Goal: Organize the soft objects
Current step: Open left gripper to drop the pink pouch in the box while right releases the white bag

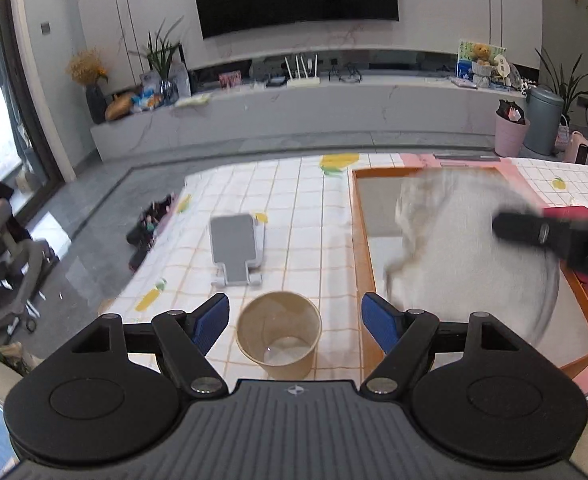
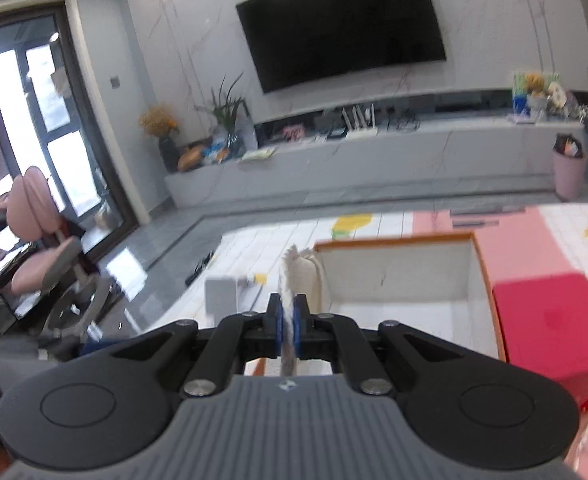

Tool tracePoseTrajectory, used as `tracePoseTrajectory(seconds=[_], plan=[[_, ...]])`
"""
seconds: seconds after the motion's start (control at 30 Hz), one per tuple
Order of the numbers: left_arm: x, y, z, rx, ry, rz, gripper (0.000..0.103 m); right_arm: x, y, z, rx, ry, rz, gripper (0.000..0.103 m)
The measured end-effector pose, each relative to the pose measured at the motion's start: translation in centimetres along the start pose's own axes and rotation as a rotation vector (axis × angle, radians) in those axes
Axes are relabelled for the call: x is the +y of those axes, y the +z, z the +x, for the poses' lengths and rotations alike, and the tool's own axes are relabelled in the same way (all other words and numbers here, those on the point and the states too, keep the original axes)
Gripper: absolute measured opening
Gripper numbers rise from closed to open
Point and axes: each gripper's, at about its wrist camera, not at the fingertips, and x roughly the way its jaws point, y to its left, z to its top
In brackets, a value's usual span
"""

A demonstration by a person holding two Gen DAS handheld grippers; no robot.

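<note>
My right gripper (image 2: pixel 288 311) is shut on a white fluffy cloth (image 2: pixel 298 270), held above the orange-rimmed white box (image 2: pixel 398 276). In the left wrist view the cloth (image 1: pixel 466 240) hangs blurred over the box (image 1: pixel 360 240), with the right gripper (image 1: pixel 534 232) coming in from the right. My left gripper (image 1: pixel 296 320) is open and empty, just above a brown paper cup (image 1: pixel 279 332) that stands on the checked tablecloth.
A grey phone stand (image 1: pixel 235 250) lies on the tablecloth beyond the cup. A red box (image 2: pixel 550 320) sits right of the orange-rimmed box on a pink mat (image 2: pixel 506 232). The table's left edge drops to the floor, with a pink chair (image 2: pixel 41 240) there.
</note>
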Motion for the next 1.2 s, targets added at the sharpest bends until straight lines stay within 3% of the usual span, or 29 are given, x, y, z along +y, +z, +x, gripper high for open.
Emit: tracePoseTrajectory(seconds=[0.1, 0.23, 0.43, 0.47, 0.5, 0.53, 0.57, 0.7, 0.87, 0.93, 0.97, 1.07, 1.1, 1.2], plan=[[-0.3, 0.0, -0.7, -0.021, 0.013, 0.030, 0.089, -0.1, -1.7, 1.8, 0.045, -0.094, -0.026, 0.003], [-0.7, -0.1, -1.0, -0.036, 0.019, 0.049, 0.089, -2.3, -3.3, 6.1, 0.195, -0.150, 0.069, 0.003], [-1.3, -0.1, 0.0, -0.025, 0.039, 0.073, 0.088, -2.4, -5.0, 10.0, 0.323, -0.283, -0.103, 0.005], [-1.2, -0.2, 0.1, -0.020, 0.037, 0.075, 0.088, -2.8, -5.1, 10.2, 0.332, -0.299, -0.100, 0.008], [-1.2, -0.3, 0.2, -0.017, 0.037, 0.076, 0.089, -3.2, -5.1, 10.1, 0.335, -0.316, -0.080, 0.018], [-1.2, -0.3, 0.2, -0.016, 0.039, 0.078, 0.089, -3.8, -4.9, 9.8, 0.328, -0.338, -0.047, 0.040], [-1.2, -0.4, 0.2, -0.016, 0.043, 0.081, 0.089, -4.4, -4.7, 9.4, 0.318, -0.356, -0.012, 0.050], [-1.2, -0.3, 0.2, -0.009, 0.053, 0.073, 0.089, -5.6, -4.4, 7.4, 0.302, -0.265, 0.059, 0.051], [-1.5, -0.4, 0.1, -0.007, 0.056, 0.088, 0.089, -4.0, -3.0, 4.8, 0.177, -0.118, -0.030, 0.044], [-1.7, -0.4, 0.0, -0.009, 0.060, 0.096, 0.089, -2.9, -2.7, 4.2, 0.130, -0.060, -0.088, 0.020], [-1.8, -0.4, 0.0, -0.009, 0.061, 0.098, 0.089, -1.8, -2.7, 4.1, 0.115, -0.028, -0.126, 0.016], [-1.8, -0.4, 0.0, -0.007, 0.058, 0.100, 0.088, 0.1, -2.9, 4.2, 0.108, 0.073, -0.221, 0.012], [-1.8, -0.4, 0.0, -0.007, 0.064, 0.100, 0.088, 0.8, -3.0, 4.5, 0.121, 0.097, -0.247, 0.005], [-1.6, -0.4, 0.0, -0.010, 0.063, 0.107, 0.088, 1.8, -4.2, 6.7, 0.213, 0.035, -0.330, 0.002]])
